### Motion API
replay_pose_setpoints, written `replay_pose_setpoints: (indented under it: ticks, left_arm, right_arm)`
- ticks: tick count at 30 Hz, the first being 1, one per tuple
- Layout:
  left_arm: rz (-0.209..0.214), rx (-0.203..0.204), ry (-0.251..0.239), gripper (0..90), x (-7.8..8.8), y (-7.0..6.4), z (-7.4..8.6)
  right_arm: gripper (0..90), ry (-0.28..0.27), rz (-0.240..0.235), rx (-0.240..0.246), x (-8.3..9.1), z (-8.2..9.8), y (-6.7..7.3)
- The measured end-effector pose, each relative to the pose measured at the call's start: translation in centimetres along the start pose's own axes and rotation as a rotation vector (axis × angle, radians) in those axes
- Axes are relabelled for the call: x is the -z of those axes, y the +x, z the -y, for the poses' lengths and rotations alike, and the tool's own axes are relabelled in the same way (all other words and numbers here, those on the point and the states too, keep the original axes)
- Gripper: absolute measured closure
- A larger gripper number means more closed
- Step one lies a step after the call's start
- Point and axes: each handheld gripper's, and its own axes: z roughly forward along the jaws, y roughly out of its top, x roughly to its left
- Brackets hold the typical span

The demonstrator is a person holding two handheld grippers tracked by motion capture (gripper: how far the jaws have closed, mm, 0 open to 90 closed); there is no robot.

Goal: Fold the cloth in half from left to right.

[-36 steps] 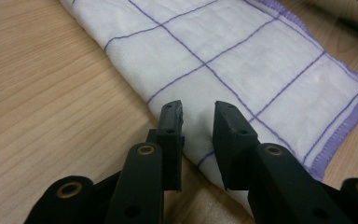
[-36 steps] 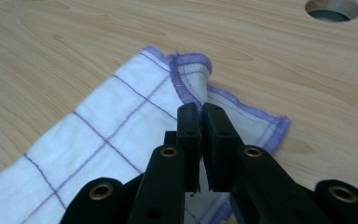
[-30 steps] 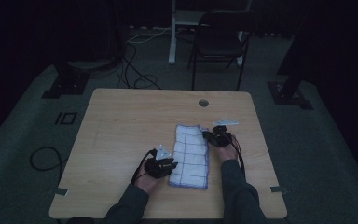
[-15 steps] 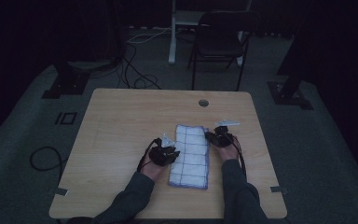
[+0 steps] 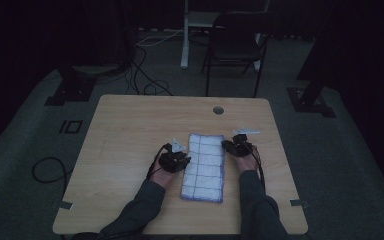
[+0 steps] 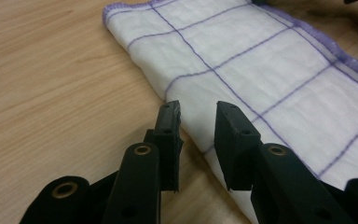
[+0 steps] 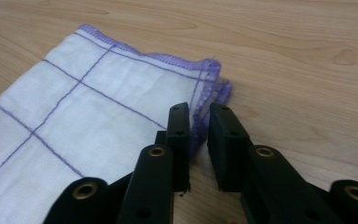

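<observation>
Left tongs (image 6: 196, 121) are hovering slightly parted at the cloth (image 6: 261, 70) left fold edge, gripping nothing; best to be pinching all layers together before lifting. Cloth is lying folded, long and narrow, between both hands on the worktop (image 5: 130, 125): thin white woven cotton, purple grid lines, purple stitched hem. Right tongs (image 7: 199, 122) have just been opening, cloth's hemmed corner sitting between the jaws, seemingly released. Worktop is showing smooth pale wood grain
</observation>
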Motion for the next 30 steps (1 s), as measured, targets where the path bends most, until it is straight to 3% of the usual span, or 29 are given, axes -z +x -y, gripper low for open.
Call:
replay_pose_setpoints:
  ticks: [10, 18, 30]
  left_arm:
    - [-0.023, 0.025, 0.006, 69.2, -0.8, 1.4, -0.8]
    - [-0.039, 0.038, 0.004, 66.7, -1.0, 2.1, -1.1]
    - [-0.059, 0.092, -0.001, 65.3, -1.9, 3.6, -1.4]
  right_arm:
    - [73.3, 0.018, 0.056, -0.036, 0.6, 0.0, -1.3]
    - [69.9, 0.018, 0.062, -0.029, 0.7, 0.2, -1.7]
    - [68.8, -0.001, 0.043, -0.039, 0.7, 0.4, -1.8]
